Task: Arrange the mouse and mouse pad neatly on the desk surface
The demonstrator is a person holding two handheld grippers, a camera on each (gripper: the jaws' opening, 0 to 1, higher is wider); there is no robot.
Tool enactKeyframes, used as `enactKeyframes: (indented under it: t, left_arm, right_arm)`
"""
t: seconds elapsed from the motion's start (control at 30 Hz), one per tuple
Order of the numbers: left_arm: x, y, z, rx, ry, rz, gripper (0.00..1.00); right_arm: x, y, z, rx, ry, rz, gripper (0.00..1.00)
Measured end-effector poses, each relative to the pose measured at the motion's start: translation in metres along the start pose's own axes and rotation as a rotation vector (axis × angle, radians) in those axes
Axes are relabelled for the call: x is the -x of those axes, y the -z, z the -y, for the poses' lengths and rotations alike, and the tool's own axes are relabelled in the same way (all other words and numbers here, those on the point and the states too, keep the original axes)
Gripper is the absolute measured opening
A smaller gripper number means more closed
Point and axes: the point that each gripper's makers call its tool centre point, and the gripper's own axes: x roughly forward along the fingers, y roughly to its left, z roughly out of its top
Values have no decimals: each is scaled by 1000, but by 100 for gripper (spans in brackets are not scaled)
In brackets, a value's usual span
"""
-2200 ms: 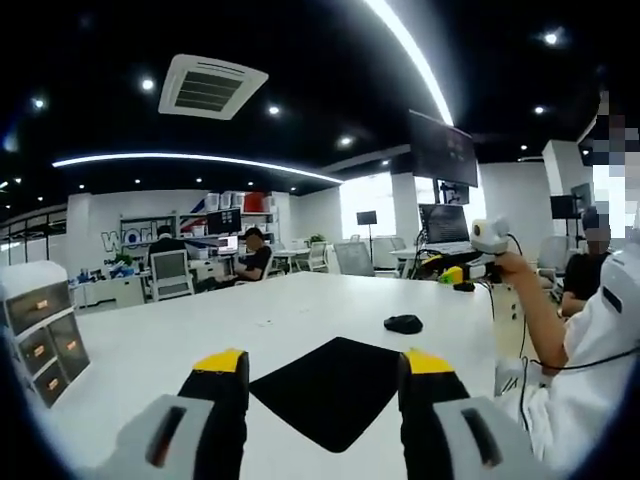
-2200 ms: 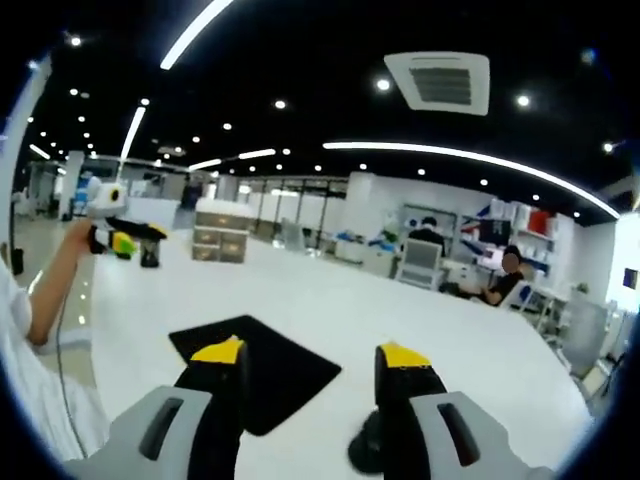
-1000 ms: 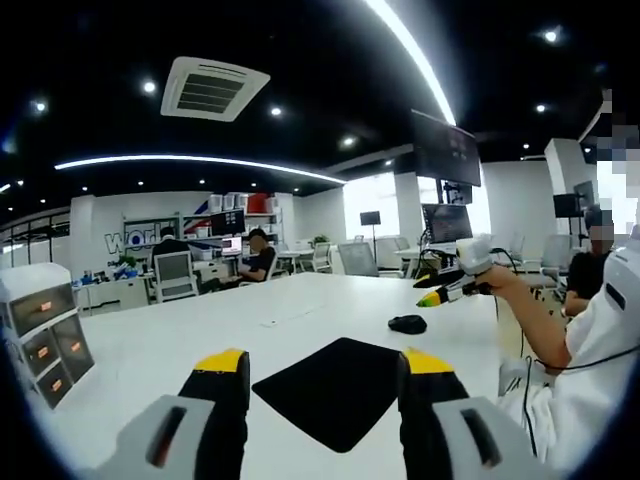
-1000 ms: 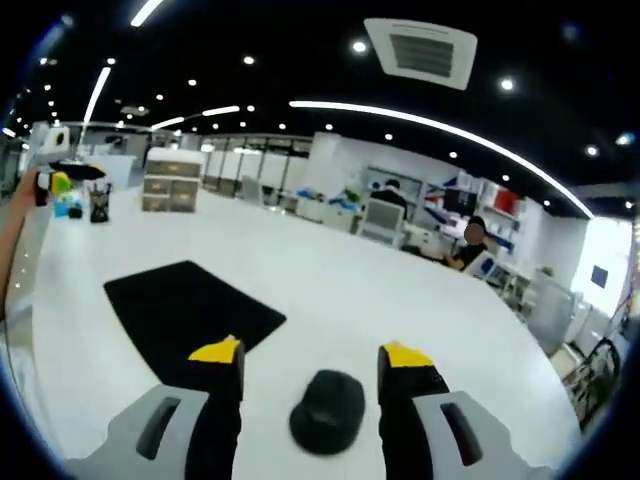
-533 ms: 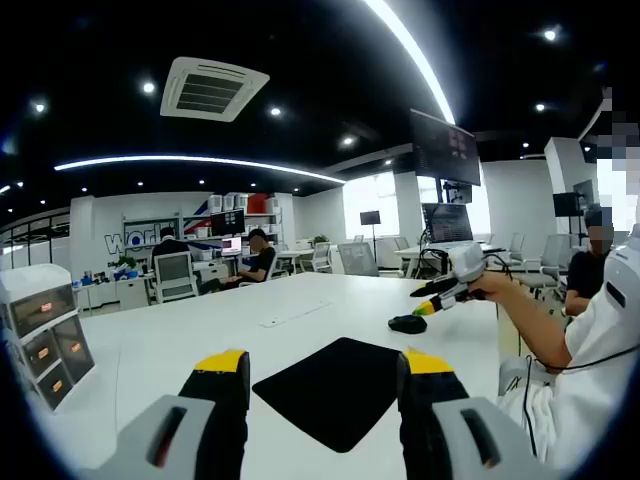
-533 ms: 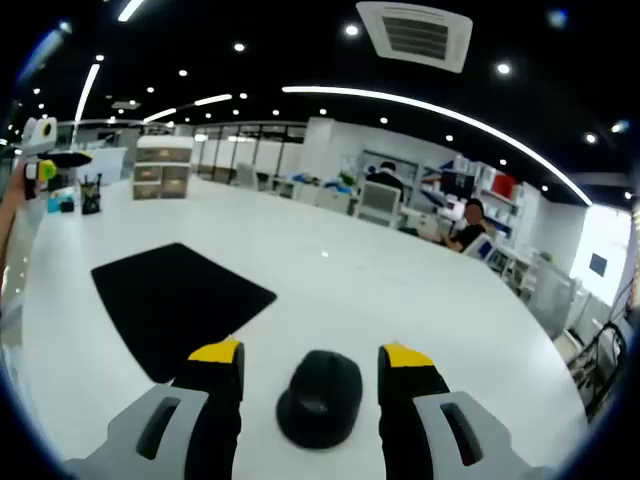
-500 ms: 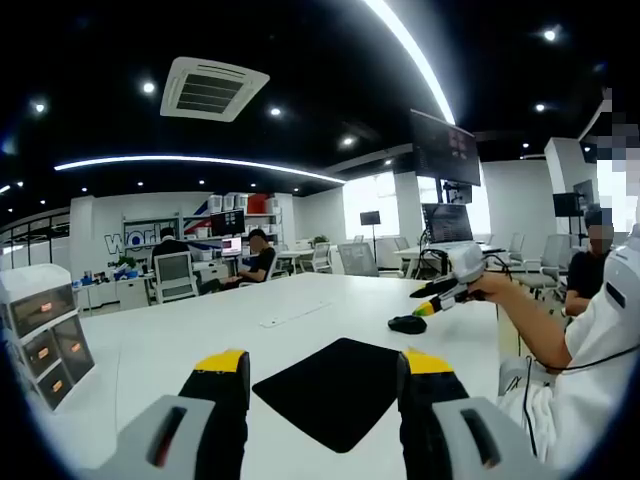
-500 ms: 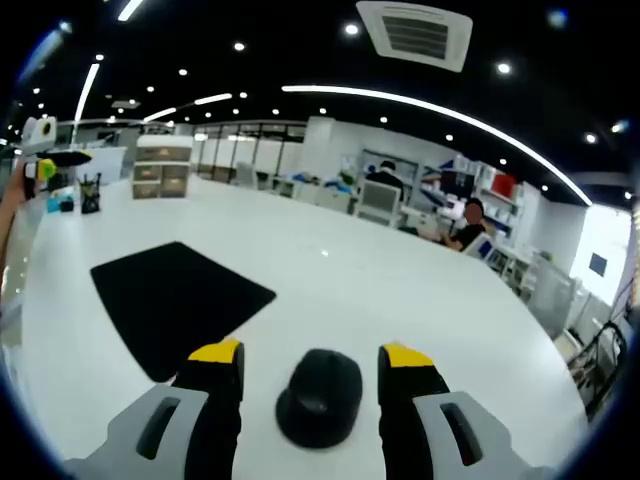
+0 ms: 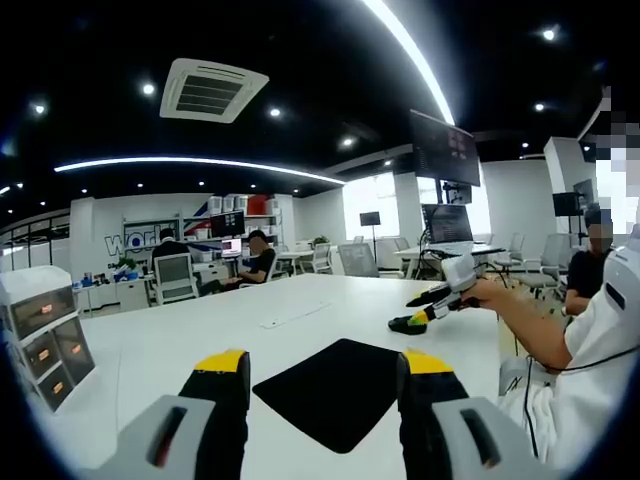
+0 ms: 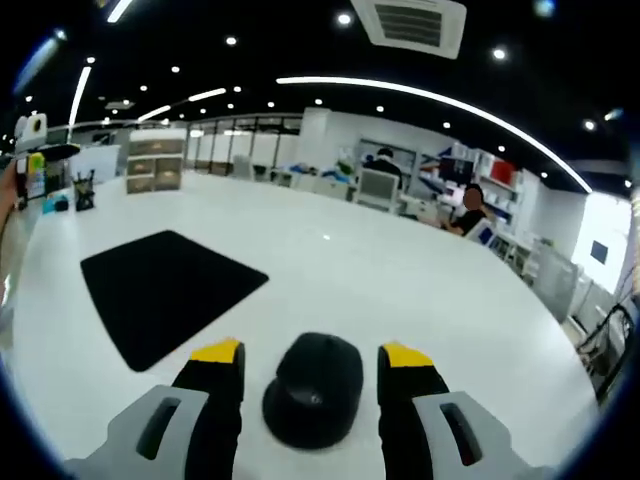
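- The right gripper had its yellow-tipped fingers spread apart, one on each side of the black mouse, with a slim gap showing on both sides, so the mouse was not clamped
- The mouse sat on the white tabletop, near the camera in the right gripper view, low between the two fingers
- The black mouse pad lay flat on the tabletop to the left of the mouse and a little farther off, apart from it, its corners turned askew to the tabletop edge
- The left gripper hung above the near part of the tabletop with its fingers wide apart and nothing between them; the mouse pad lay just beyond the tips
- In the left gripper view the right gripper was seen at far right, held in the person's hand, tips down at the mouse
- A white drawer unit stood at the far left of the tabletop
- Farther back, people sat at desks, one by a white office chair
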Motion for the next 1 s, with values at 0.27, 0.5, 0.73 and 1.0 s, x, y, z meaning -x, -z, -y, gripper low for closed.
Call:
enactKeyframes:
  t: [0.27,0.5,0.73,1.0]
  left_arm:
    - [3,-2,0,0,-6,8,59]
    - [2,-1,1,-1,-8,7,59]
    - [3,-2,1,2,-10,14,58]
    - [2,-1,2,1,-7,12,58]
  right_arm:
    - [-7,9,5,-30,10,-8,52]
    - [-15,14,7,-47,16,-5,55]
    - [-21,21,8,-61,21,-23,58]
    - [-25,26,7,-89,25,-33,59]
